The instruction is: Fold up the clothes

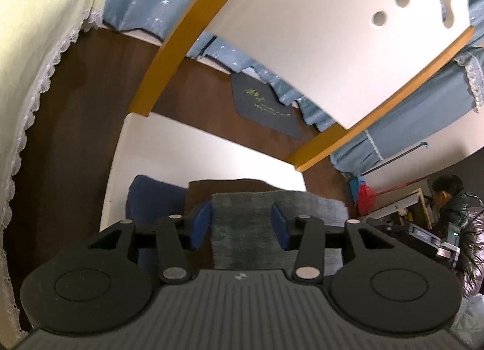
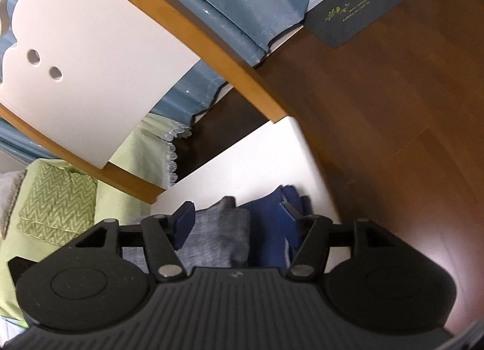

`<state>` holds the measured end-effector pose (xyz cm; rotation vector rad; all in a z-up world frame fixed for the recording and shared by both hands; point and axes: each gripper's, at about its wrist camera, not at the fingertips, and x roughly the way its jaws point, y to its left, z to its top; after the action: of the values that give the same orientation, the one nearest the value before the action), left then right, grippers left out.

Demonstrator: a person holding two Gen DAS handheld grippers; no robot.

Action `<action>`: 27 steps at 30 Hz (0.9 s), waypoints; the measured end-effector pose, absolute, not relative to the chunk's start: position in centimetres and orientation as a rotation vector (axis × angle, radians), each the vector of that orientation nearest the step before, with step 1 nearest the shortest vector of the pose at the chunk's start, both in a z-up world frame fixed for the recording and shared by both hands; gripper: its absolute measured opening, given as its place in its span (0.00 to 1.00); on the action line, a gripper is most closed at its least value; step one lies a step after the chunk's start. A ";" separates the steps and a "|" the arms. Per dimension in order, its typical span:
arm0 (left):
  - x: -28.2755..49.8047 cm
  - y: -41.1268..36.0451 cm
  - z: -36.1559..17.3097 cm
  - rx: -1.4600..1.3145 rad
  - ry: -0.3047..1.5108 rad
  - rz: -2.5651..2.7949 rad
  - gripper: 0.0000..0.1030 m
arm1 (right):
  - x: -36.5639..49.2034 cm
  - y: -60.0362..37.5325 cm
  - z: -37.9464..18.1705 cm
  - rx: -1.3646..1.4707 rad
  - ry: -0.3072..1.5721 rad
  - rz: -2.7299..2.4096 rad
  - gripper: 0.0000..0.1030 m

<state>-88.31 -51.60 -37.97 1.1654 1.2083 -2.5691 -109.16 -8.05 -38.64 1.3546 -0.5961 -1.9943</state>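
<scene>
The left tool (image 1: 242,226) grips a grey folded cloth (image 1: 242,229) between its pads. The right tool (image 2: 236,223) stands open over the grey cloth and one blue garment (image 2: 266,220), both on the white surface (image 2: 242,162). One chair back (image 2: 90,56) rises just behind.
</scene>
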 end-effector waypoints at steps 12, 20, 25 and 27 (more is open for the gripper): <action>-88.3 -50.0 -36.1 1.129 0.942 -2.727 0.10 | -109.2 -8.6 -38.8 1.350 -0.510 -1.955 0.45; -87.7 -49.7 -36.0 1.094 0.931 -2.745 0.10 | -109.6 -9.8 -39.2 1.324 -0.458 -1.923 0.02; -86.8 -49.4 -34.8 1.004 0.865 -2.796 0.10 | -108.1 -9.9 -36.6 1.141 -0.393 -1.977 0.02; -86.6 -49.1 -34.8 0.989 0.820 -2.801 0.10 | -107.7 -10.3 -35.8 1.077 -0.329 -1.999 0.02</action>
<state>-86.64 -49.09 -34.77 0.9892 0.8201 -2.8012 -107.73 -10.25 -35.79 1.0771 -0.3290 -1.9992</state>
